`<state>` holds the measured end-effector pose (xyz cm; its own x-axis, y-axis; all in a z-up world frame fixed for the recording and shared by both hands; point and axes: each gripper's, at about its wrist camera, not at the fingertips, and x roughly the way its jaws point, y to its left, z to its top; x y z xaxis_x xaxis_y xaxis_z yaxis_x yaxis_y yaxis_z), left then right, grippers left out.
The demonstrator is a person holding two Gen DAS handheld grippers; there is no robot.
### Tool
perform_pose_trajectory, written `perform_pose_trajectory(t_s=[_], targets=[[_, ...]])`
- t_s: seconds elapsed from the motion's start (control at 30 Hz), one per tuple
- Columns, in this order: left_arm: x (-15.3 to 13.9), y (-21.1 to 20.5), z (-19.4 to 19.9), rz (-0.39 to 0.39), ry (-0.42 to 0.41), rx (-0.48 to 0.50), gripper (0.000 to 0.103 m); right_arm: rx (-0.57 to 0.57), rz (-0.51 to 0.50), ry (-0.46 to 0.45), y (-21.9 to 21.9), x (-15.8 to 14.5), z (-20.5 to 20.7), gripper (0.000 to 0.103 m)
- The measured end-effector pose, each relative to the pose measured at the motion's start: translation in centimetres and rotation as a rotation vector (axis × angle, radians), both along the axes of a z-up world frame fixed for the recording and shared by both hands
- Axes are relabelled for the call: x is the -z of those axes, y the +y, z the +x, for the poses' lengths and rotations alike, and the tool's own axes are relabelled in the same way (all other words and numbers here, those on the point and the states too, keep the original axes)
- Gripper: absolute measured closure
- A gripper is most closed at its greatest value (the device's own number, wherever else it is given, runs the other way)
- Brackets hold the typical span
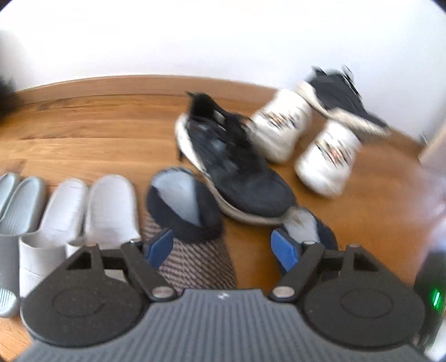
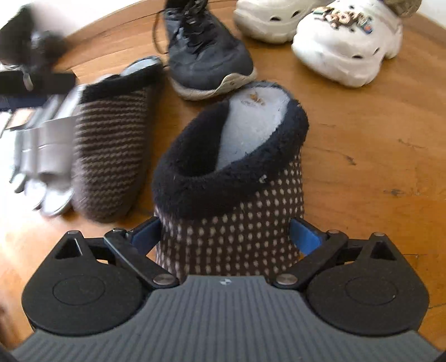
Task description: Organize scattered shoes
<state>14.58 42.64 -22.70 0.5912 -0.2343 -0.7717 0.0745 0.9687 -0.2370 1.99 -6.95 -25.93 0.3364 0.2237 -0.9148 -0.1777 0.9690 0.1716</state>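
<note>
Dotted slipper [image 2: 231, 222] sits between right gripper [image 2: 225, 236] jaws
Pads wide, grip uncertain; left gripper [image 1: 223, 247] open; soft knit could slip

You have two knitted slippers with dark fleece cuffs: one [image 2: 231, 178] close in the right wrist view, its mate [image 2: 111, 144] beside it to the left. There are two white clogs, the nearer [image 2: 348, 47] studded with charms, the other [image 2: 267, 22] behind it. Count two dark sneakers: one [image 1: 237, 164] flat on the floor, a second [image 1: 343, 97] propped over the clogs. In the left wrist view you also have two white slides [image 1: 111, 211] [image 1: 55, 222] and two grey slides [image 1: 16, 211] [image 1: 7, 186].
</note>
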Motion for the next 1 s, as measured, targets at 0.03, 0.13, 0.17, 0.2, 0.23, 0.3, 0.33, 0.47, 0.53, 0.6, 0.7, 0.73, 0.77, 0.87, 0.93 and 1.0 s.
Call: perform_pose_trajectory(t_s=[0.03, 0.13, 0.17, 0.2, 0.23, 0.3, 0.33, 0.47, 0.53, 0.6, 0.7, 0.73, 0.77, 0.87, 0.93, 1.0], targets=[[0.0, 0.5, 0.1, -0.016, 0.005, -0.012, 0.027, -0.003, -0.002, -0.01, 0.3, -0.1, 0.0, 0.03], [0.0, 0.9, -0.6, -0.011, 0.01, 0.0, 0.027, -0.131, 0.037, -0.095, 1.4, -0.9, 0.2, 0.056], [0.1, 1.1, -1.0, -0.004, 0.014, 0.01, 0.027, -0.141, 0.046, -0.093, 1.3, -0.8, 0.9, 0.057], [0.3, 1.0, -1.1, -0.003, 0.021, 0.016, 0.027, -0.136, 0.059, -0.081, 0.9, -0.7, 1.7, 0.057], [0.5, 0.9, -1.1, -0.003, 0.028, 0.021, 0.027, -0.129, 0.066, -0.078, 0.6, -0.6, 2.2, 0.059], [0.9, 0.8, -1.3, -0.002, 0.043, 0.033, 0.027, -0.112, 0.07, -0.074, -0.2, -0.6, 3.4, 0.058], [1.0, 0.9, -1.3, -0.004, 0.047, 0.036, 0.027, -0.105, 0.07, -0.067, -0.4, -0.7, 3.8, 0.053], [0.8, 1.6, -1.9, -0.022, 0.061, 0.052, 0.027, -0.042, 0.115, -0.019, -2.4, -3.2, 5.4, 0.036], [0.7, 1.8, -2.2, -0.03, 0.062, 0.057, 0.026, -0.092, 0.106, -0.103, -2.5, -5.2, 5.6, 0.028], [0.5, 1.9, -2.5, -0.036, 0.064, 0.062, 0.026, -0.133, 0.104, -0.191, -2.6, -6.5, 6.7, 0.021], [0.9, 1.6, -2.5, -0.058, 0.088, 0.065, 0.026, -0.112, 0.078, -0.236, -2.6, -6.3, 10.7, 0.021], [0.9, 1.4, -2.5, -0.063, 0.092, 0.069, 0.026, -0.11, 0.086, -0.221, -2.4, -5.8, 11.9, 0.025], [1.0, 1.3, -2.5, -0.067, 0.095, 0.073, 0.026, -0.111, 0.085, -0.184, -2.0, -5.0, 13.6, 0.026], [1.0, 1.0, -2.7, -0.083, 0.099, 0.084, 0.025, -0.105, 0.054, -0.131, -0.4, -2.8, 17.2, 0.034], [1.0, 1.0, -2.8, -0.09, 0.1, 0.083, 0.025, -0.114, 0.04, -0.118, 0.7, -1.5, 18.7, 0.044], [1.2, 1.1, -2.9, -0.099, 0.103, 0.073, 0.025, -0.118, 0.066, -0.075, 1.8, -0.5, 19.9, 0.072]])
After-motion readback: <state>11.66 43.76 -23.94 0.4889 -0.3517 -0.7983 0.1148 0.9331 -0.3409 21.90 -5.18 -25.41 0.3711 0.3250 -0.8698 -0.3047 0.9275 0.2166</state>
